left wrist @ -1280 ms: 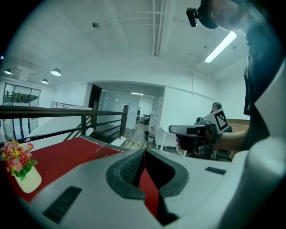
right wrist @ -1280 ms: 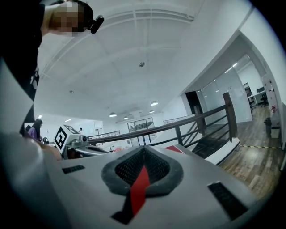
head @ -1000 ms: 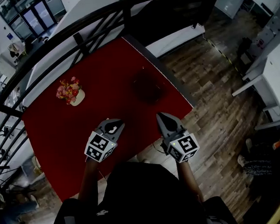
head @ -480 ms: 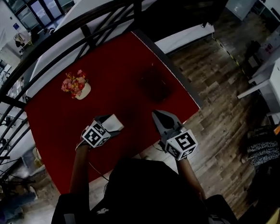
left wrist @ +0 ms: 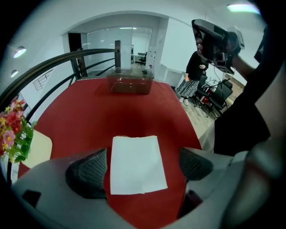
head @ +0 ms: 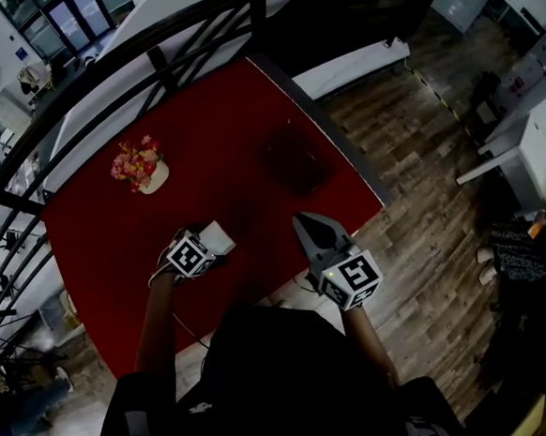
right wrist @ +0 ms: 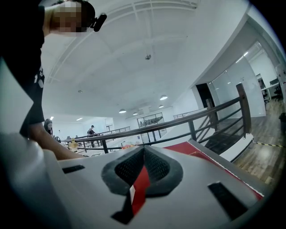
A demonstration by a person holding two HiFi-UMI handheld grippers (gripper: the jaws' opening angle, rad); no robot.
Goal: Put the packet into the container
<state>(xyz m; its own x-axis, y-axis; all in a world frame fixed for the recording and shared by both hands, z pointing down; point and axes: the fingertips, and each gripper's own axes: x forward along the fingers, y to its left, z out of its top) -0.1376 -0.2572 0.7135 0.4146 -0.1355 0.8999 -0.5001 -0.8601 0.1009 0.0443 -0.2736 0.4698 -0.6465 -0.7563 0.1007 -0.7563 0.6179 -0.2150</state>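
At the bottom of the left gripper view, the left gripper's (left wrist: pixel 139 166) jaws are opening round a white packet (left wrist: pixel 134 152) lying flat on the red table (left wrist: pixel 111 116), pads clear of its edges; a pot of flowers (left wrist: pixel 13 132) sits at the left edge; bare red tabletop runs between packet and clear container (left wrist: pixel 130 79), upper centre at the far end; the right gripper (head: pixel 317 237), lower centre of the head view, hangs over the table's near edge, jaws pressed together on nothing; a black railing (left wrist: pixel 58 65) curves behind the table.
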